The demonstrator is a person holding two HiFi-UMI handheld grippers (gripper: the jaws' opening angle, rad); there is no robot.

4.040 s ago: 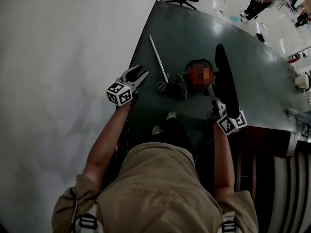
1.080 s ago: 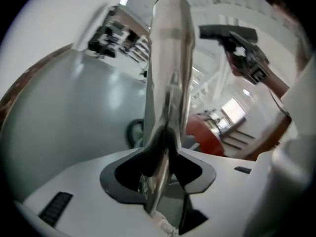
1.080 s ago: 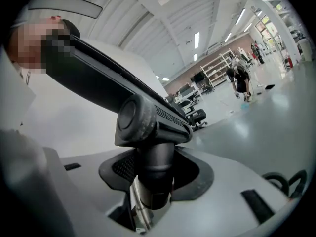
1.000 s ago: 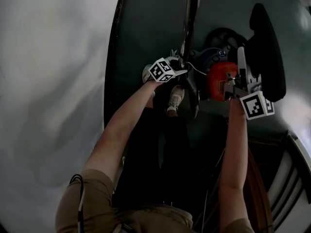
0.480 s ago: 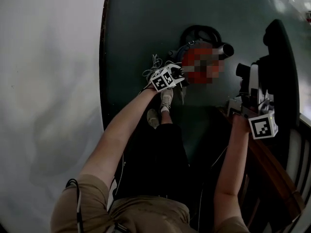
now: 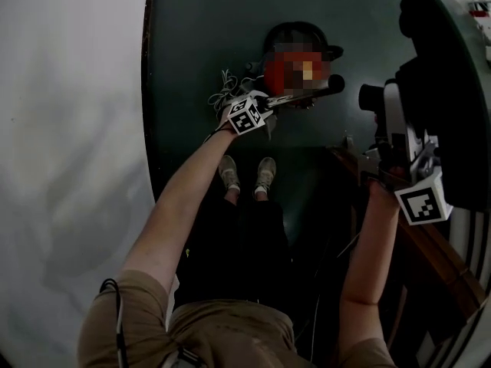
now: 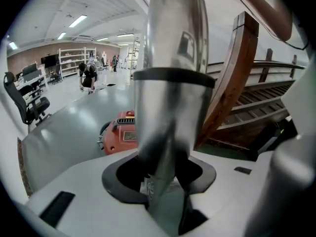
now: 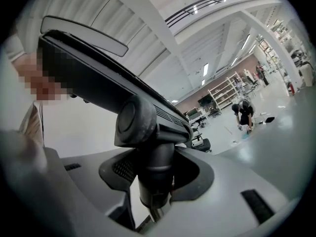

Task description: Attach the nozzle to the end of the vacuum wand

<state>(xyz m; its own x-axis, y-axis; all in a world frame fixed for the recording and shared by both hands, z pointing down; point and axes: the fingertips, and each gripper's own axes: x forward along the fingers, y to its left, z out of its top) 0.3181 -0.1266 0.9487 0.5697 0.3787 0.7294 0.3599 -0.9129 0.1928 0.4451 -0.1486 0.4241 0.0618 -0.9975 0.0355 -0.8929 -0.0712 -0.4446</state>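
Wand (image 7: 170,83) clamped in left claw (image 7: 160,184), nozzle (image 8: 89,78) in right claw (image 8: 155,191), open gap between.

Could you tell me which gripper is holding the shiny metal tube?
The left gripper: it clamps the silver vacuum wand, whereas the right gripper grips the black nozzle by its neck.

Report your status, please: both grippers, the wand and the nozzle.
Left gripper shut on wand. Right gripper shut on nozzle, at its neck. Wand end and nozzle apart, not yet joined. Nothing between them.
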